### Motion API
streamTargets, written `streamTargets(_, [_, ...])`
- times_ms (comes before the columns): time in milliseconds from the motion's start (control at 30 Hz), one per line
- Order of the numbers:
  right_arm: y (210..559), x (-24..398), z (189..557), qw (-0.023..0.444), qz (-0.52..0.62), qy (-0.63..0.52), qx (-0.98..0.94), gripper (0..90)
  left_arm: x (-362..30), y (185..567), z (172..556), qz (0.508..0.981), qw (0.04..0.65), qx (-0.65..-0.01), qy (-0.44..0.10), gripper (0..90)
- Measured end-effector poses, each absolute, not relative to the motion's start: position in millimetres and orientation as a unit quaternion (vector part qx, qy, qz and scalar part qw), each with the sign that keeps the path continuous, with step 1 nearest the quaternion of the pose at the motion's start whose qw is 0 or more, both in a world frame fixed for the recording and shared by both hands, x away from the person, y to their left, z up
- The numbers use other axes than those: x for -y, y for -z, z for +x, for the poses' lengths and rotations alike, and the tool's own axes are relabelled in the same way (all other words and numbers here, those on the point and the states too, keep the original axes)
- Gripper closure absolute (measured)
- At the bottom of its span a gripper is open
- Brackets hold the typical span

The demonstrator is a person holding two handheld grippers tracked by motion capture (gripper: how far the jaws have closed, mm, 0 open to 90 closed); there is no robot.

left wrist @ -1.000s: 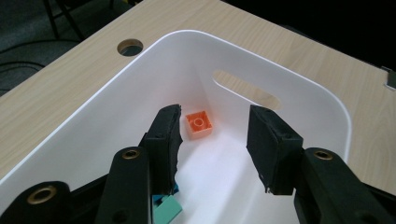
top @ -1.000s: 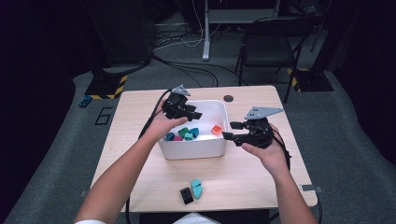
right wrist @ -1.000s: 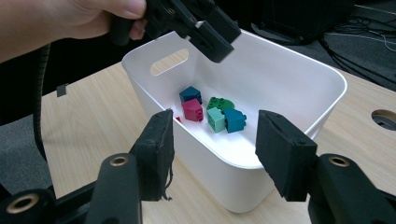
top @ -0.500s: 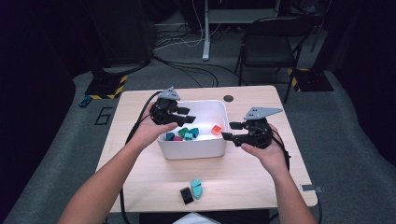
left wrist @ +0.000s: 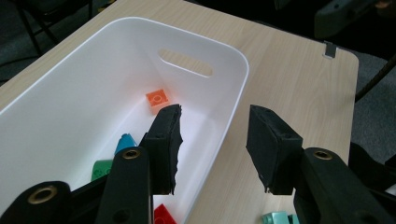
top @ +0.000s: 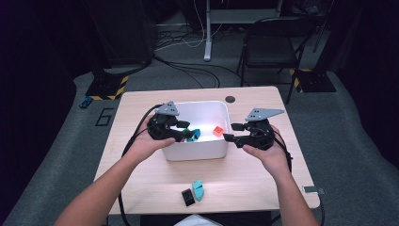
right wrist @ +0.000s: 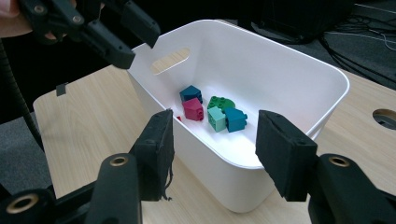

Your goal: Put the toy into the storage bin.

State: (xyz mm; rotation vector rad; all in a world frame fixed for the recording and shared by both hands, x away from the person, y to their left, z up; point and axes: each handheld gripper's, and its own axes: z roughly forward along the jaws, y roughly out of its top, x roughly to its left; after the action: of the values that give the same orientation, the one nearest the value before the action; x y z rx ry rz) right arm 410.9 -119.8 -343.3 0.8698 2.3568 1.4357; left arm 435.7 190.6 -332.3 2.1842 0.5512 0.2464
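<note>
Your left gripper (top: pixel 181 133) hangs over the left end of the white bin (top: pixel 207 151), jaws apart with nothing between them; in the left gripper view they straddle the bin's near wall. Your right gripper (top: pixel 231 132) sits just outside the bin's right end, jaws also apart and empty, the end wall right ahead of them in the right gripper view. The bin's long axis runs from 9 to 3 o'clock on the table (top: pixel 263 169), so each hand has its own end. The orange brick (top: pixel 218 131) lies at the right end, at 9 o'clock from your right gripper and nearer to it. The teal bricks (top: pixel 193 135) lie by your left one.
</note>
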Motion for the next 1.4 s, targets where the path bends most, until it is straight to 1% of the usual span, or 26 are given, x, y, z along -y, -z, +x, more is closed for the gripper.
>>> streamTargets(267, [343.5,119.3,410.9,0.123,0.299,-0.492,-0.809,46.2,-197.9,347.9,412.4,0.877,0.421,-0.209,-0.099,54.5])
streamTargets(633, [344.4,120.5,411.9,0.123,0.301,-0.491,-0.808,46.2,-202.1,369.6,397.9,0.875,0.428,-0.210,-0.082,54.5])
streamTargets(1200, [346.3,118.4,412.2,0.120,0.303,-0.488,-0.810,46.1,-208.5,422.6,377.3,0.879,0.420,-0.217,-0.065,54.5])
streamTargets(1400, [346.2,117.9,412.1,0.121,0.301,-0.488,-0.810,46.1,-205.3,444.9,369.9,0.888,0.405,-0.213,-0.042,54.5])
